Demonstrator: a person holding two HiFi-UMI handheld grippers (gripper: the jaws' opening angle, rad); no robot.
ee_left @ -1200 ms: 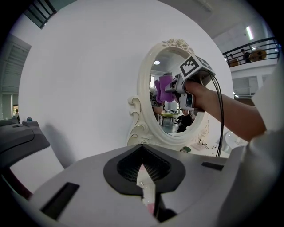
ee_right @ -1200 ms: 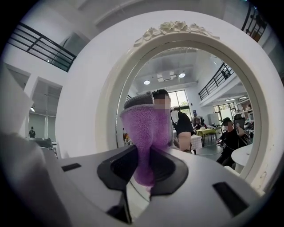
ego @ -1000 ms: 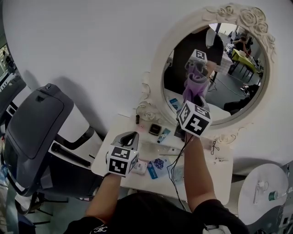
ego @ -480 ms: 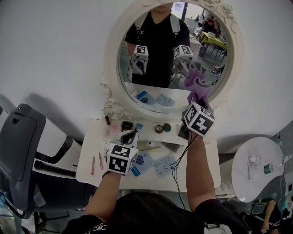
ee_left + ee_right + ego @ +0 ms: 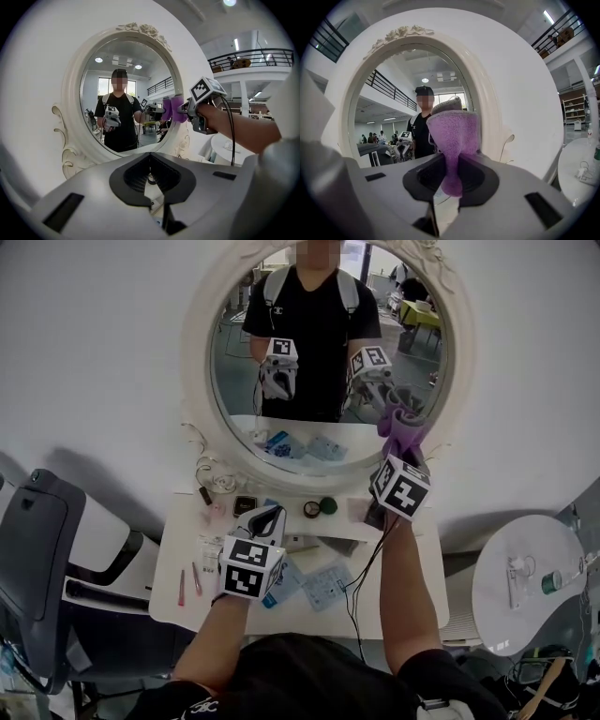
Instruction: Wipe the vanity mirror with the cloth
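The round vanity mirror in its white carved frame stands at the back of the white table. My right gripper is shut on a purple cloth, which is held against the glass at the lower right, close to the frame. In the right gripper view the cloth bunches up out of the shut gripper in front of the mirror. My left gripper hangs low over the table, shut and holding nothing; its view shows the gripper, the mirror and the cloth.
Small cosmetics, sachets and a black cable litter the table. A grey chair stands at the left. At the right is a round white side table with a small bottle. The mirror reflects a person and both grippers.
The cloth in my right gripper has slid across the glass from left of centre to the lower right edge. The head view has swung to face the mirror. The left gripper stays low.
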